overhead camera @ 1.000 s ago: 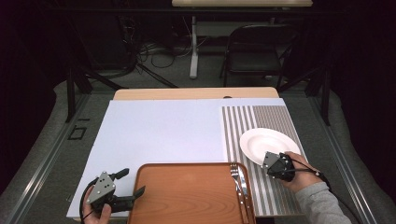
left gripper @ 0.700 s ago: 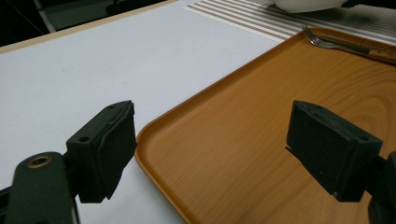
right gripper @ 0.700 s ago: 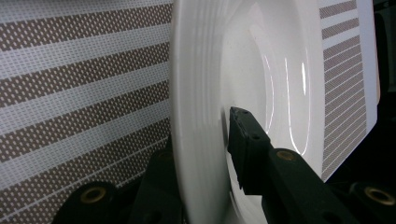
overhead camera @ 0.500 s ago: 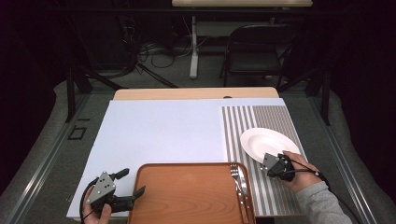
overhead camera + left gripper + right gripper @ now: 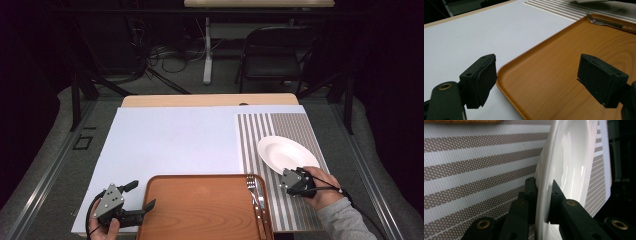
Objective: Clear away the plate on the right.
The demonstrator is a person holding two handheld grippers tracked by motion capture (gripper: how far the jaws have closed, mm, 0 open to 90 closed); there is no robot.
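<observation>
Since the earlier frame your right gripper (image 5: 289, 178) has barely shifted; its jaws pinch the near rim of the round white ceramic plate (image 5: 285, 151) on the striped mat at centre right, ready to lift. Your left gripper (image 5: 142, 200), jaws wide and empty, straddles the brown wooden tray's (image 5: 200, 210) lower-left edge.

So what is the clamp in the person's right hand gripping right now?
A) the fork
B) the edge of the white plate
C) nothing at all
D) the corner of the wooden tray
B: in the right gripper view the two black jaws of the right gripper are closed on the rim of the white plate, which sits over the striped mat.
</observation>
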